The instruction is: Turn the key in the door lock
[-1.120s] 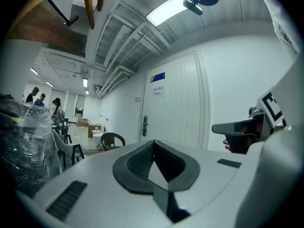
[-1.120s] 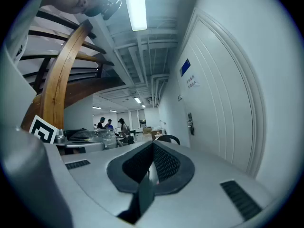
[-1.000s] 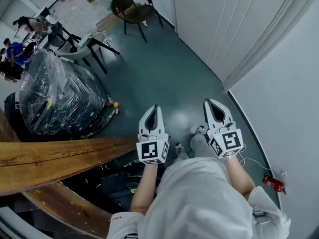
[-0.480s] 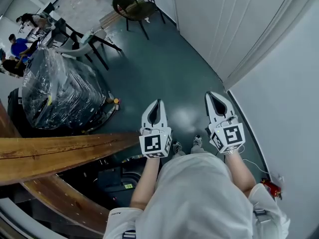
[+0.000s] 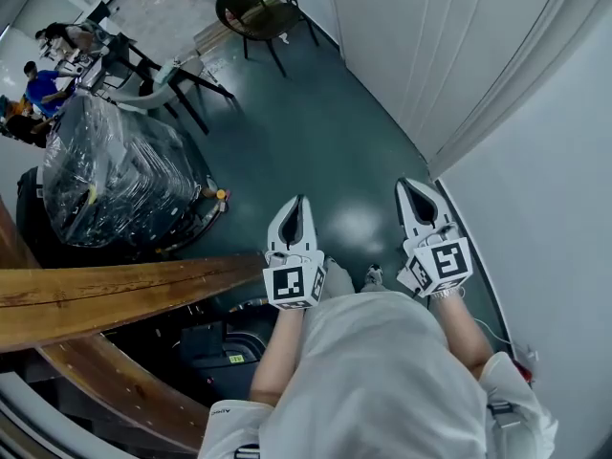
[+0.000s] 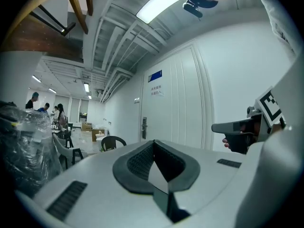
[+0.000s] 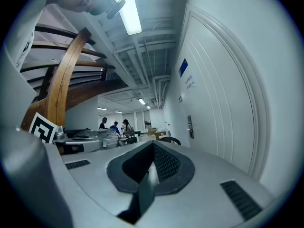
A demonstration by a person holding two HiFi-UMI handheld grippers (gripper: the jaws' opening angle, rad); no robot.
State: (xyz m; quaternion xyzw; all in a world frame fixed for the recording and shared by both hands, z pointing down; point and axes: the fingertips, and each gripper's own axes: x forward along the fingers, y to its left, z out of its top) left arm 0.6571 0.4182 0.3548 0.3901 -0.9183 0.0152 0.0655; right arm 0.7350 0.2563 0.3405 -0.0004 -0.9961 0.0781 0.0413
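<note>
Shoes changed most since a second ago: two showed on the green floor (image 5: pixel 316 142) in the head view then, only one shoe (image 5: pixel 372 275) did now, and the red extinguisher at lower right had nearly gone out of frame. Both grippers sat in much the same spot in that view.

Lock plate (image 6: pixel 144 127) sat on the left edge of the white door (image 6: pixel 175 103), well ahead of the grippers and untouched. No key could be made out at that size. The right gripper view showed the same lock plate (image 7: pixel 190 126) from nearer the wall. The head view caught only a dark bit of it at the top edge.

Left gripper (image 5: pixel 298 202) was clenched on nothing, tips meeting. Right gripper (image 5: pixel 403 185) was likewise closed and empty. They were held side by side and apart.

Only the gripper views showed the blue sign (image 6: pixel 155 76) high on the door and the ceiling light (image 7: pixel 127 8). Only the head view showed the plastic-wrapped bundle (image 5: pixel 115 175) from above and the wooden beam (image 5: pixel 124 295) under the left arm. A dark chair (image 5: pixel 253 3) stood near the door, and people sat far off at the left.
</note>
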